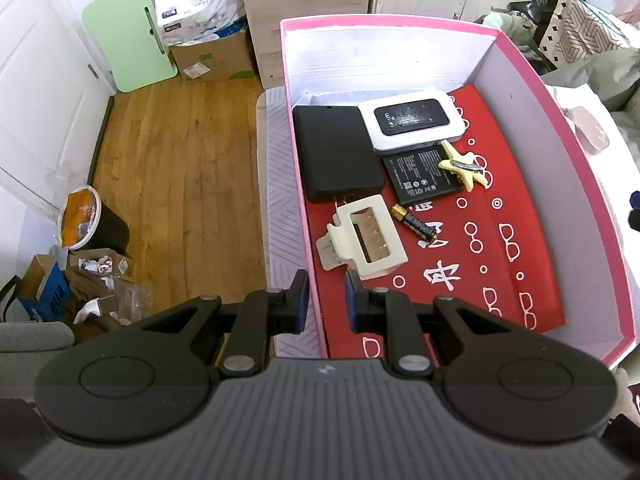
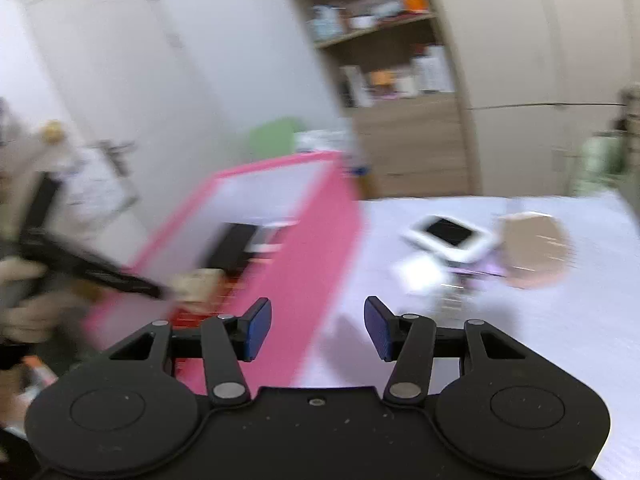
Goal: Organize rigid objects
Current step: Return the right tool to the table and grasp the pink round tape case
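The right wrist view is smeared by motion blur: the pink box (image 2: 304,240) shows only as a pink outer wall with a pale inner face, and its contents cannot be identified there. To its right, on the white bed cover (image 2: 540,340), lie a white device with a dark screen (image 2: 450,236) and a flat beige object (image 2: 534,248), both indistinct.

The left wrist view is sharp and looks down into the box (image 1: 520,92), a rigid carton with white inner walls and a red printed liner. It holds a matte black slab (image 1: 336,152), a glossy white Wi-Fi router (image 1: 412,122) partly covering a flat black battery pack (image 1: 414,176), a yellow clip (image 1: 466,166) lying on that pack, a cylindrical battery (image 1: 414,226), and a cream hair claw (image 1: 364,236).

The left gripper (image 1: 326,300) hovers over the near box wall, its blue pads (image 1: 300,300) narrowly parted and holding nothing. The right gripper (image 2: 318,328) stands wide apart, empty.
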{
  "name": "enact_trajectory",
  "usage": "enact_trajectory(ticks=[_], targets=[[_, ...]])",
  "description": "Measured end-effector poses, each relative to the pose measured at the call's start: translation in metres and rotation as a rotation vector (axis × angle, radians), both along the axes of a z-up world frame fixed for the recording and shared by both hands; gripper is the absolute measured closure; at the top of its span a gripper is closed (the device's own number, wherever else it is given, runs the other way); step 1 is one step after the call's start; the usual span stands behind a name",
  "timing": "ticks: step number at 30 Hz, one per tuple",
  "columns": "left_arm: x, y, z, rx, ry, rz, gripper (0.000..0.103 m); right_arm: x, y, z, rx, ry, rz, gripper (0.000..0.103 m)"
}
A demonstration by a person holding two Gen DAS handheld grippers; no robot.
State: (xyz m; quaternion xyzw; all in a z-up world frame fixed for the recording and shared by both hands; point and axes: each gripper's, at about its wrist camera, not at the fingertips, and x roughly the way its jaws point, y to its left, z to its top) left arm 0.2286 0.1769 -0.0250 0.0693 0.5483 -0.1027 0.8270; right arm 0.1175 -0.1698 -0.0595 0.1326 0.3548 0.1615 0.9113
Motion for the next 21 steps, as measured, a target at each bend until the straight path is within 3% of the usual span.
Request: enact_trajectory(ticks=[4, 13, 21], targets=[[0.0, -0.003, -0.001, 0.011, 0.001, -0.001, 0.085, 0.009, -0.012, -0.012, -0.097, 0.033, -0.078, 0.046], [0.001, -0.003, -0.001, 0.009, 0.009, 0.008, 0.085, 0.042, -0.022, -0.019, -0.363, -0.015, -0.121, 0.04], [0.001, -0.003, -0.001, 0.015, 0.007, 0.037, 0.086, 0.078, -0.048, -0.04, -0.443, 0.013, -0.15, 0.038]])
